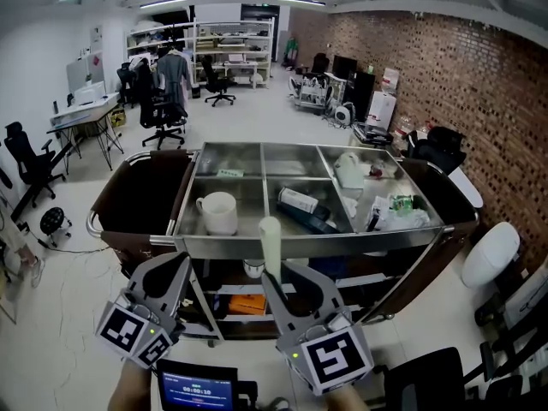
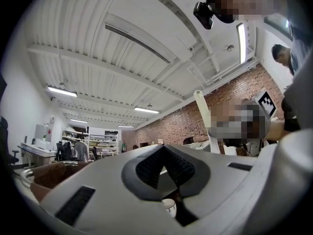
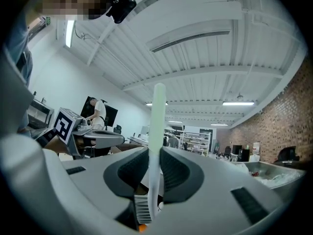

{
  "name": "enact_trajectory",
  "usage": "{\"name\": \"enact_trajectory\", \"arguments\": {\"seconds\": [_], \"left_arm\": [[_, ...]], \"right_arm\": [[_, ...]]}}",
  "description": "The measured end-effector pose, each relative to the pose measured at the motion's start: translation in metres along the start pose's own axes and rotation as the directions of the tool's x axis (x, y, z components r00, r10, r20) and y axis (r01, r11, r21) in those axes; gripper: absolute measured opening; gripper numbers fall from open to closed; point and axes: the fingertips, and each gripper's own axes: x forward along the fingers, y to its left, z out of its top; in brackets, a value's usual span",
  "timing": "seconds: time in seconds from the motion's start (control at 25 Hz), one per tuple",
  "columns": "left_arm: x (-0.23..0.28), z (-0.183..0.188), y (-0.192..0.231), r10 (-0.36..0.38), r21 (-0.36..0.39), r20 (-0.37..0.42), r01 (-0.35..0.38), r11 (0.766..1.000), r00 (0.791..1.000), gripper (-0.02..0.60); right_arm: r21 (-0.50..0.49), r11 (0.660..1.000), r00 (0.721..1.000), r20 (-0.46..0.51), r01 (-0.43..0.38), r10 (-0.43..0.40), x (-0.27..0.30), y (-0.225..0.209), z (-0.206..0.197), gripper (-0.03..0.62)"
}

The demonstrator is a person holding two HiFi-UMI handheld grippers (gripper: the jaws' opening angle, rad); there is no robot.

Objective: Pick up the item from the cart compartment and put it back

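R gripper (image 1: 278, 272) fingers clamped on upright toothbrush (image 1: 270, 242), L gripper (image 1: 167, 265) fingers closed, empty, mug (image 1: 218, 212) in cart (image 1: 342, 240)

Left tool (image 1: 171, 268) and right tool (image 1: 278, 274): light grey bodies, dark grey ribbed pads (image 3: 132, 170), black-and-white square-patterned marker cubes (image 1: 336, 358).
Brush (image 1: 270, 247): pale green handle, white bristles.
Cart (image 1: 257, 245): silver steel, with brown side bags (image 1: 141, 199).
Mug (image 1: 218, 213), at 9 o'clock in the cart: white.
Wall (image 1: 479, 84), at 3 o'clock: red-brown brick pattern.

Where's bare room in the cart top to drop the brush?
Bare: the back-middle steel compartment, between the small white card and the white jug. Some room beside the white mug. Crowded: the front-middle bottles and right-hand packets.
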Motion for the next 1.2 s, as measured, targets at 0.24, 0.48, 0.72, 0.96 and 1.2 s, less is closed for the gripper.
{"name": "enact_trajectory", "arguments": {"seconds": [0.24,0.48,0.72,0.96,1.2], "left_arm": [[0.008,0.013,0.006,-0.040,0.015,0.029,0.039,0.999,0.999,0.005],[0.016,0.026,0.016,-0.055,0.023,0.053,0.054,0.998,0.997,0.003],[0.033,0.030,0.023,-0.059,0.043,0.065,0.057,0.997,0.996,0.005],[0.071,0.031,0.033,-0.056,0.068,0.075,0.051,0.996,0.996,0.003],[0.122,0.029,0.043,-0.049,0.080,0.074,0.044,0.996,0.996,0.005]], "right_arm": [[-0.021,1.000,1.000,0.002,-0.001,0.001,0.016,0.002,0.015,0.078],[-0.064,0.998,1.000,0.025,0.001,0.001,0.035,-0.010,0.041,0.078],[-0.106,0.994,0.999,0.032,-0.017,0.021,0.061,-0.029,0.057,0.078],[-0.145,0.989,0.998,0.051,-0.037,0.045,0.102,-0.067,0.069,0.078],[-0.149,0.987,0.997,0.045,-0.052,0.059,0.145,-0.116,0.059,0.078]]}}
